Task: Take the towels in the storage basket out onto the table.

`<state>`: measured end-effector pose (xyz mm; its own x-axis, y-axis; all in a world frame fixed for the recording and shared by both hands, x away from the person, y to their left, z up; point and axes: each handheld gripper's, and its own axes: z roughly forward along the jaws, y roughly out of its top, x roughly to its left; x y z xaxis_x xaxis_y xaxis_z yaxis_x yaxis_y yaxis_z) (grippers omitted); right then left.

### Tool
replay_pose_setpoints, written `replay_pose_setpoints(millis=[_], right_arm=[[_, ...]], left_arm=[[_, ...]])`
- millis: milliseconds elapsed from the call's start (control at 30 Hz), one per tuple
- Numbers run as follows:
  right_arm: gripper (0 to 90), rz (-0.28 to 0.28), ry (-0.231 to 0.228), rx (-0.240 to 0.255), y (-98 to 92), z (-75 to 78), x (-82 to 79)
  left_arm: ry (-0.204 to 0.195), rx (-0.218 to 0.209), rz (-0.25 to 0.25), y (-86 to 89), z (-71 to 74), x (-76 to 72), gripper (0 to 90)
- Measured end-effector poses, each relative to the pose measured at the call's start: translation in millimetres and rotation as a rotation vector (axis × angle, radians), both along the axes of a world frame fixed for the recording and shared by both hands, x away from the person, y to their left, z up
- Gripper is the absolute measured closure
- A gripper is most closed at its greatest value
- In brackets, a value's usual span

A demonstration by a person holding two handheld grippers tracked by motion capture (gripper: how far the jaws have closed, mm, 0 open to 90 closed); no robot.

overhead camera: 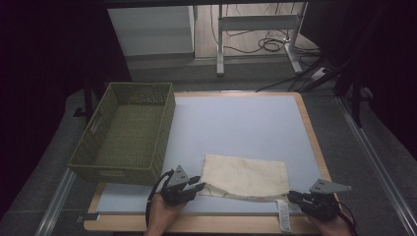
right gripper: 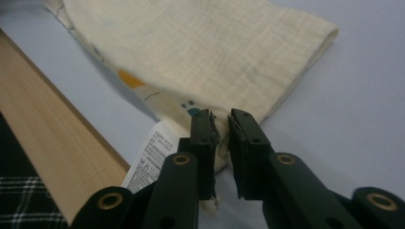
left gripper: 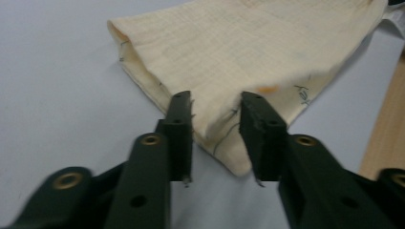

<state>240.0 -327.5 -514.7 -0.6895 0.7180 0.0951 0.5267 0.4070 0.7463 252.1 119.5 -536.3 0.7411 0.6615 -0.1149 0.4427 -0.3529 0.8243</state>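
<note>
Lab or test bay: dim room, bare work table [overhead camera: 310, 128] on carpet, metal desk frame [overhead camera: 258, 24] behind, loose cables [overhead camera: 270, 45] across the floor.

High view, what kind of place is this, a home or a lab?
Most likely a lab or workshop bench set up for recording. A board with a pale mat sits on a framed table, loose cables trail across the floor behind, and a desk frame stands beyond.
</note>
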Motion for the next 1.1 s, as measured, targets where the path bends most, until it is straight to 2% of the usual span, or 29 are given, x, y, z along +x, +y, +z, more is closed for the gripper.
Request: replay_pose_setpoints(millis=[67,167,267,400,533,600,733,833,900,1000,1033,1100], right_arm=[[76.7,-0.009,-0.005,0.006,-2.9,2.9,-2.5],[74.7,-0.029,-0.019,0.005,-8.3,8.4,-1.4],[73.8,-0.041,-0.025,0.017,-11.2,12.2,4.5],[73.7,-0.044,-0.038,0.005,-7.3,13.9,20.7],[73.7,-0.068,-0.053,0.017,-2.1,15.4,47.8],[73.7,-0.082,-0.058,0.017,0.8,15.6,63.3],[71.1,-0.117,-0.038,0.003,6.1,10.4,91.8],[66.8,-0.129,-0.020,-0.016,9.0,3.1,104.8],[63.6,-0.128,-0.010,-0.025,11.2,-1.6,109.0],[65.2,-0.112,-0.004,-0.051,14.4,-6.2,110.7],[70.2,-0.108,0.000,-0.045,14.8,-6.4,110.3],[78.4,-0.093,0.004,-0.042,16.3,-6.3,109.2]], left_arm=[[-0.001,-0.012,0.012,4.0,3.1,-3.1,52.0],[-0.006,-0.001,0.032,7.8,7.2,-1.5,47.3],[0.008,0.006,0.047,7.3,7.9,8.0,47.1],[0.009,0.025,0.062,-1.6,9.6,29.7,51.7],[0.008,0.022,0.089,-11.5,15.6,58.4,57.7],[0.012,0.037,0.106,-17.0,18.4,74.1,58.7],[0.039,0.067,0.132,-22.6,18.2,103.0,59.1],[0.066,0.088,0.149,-23.6,12.7,116.2,57.5],[0.087,0.084,0.132,-25.4,6.6,120.9,54.7],[0.103,0.101,0.104,-29.0,-0.9,120.6,54.3],[0.109,0.107,0.093,-30.2,-2.8,119.7,54.6],[0.091,0.117,0.096,-31.4,-4.2,116.9,55.5]])
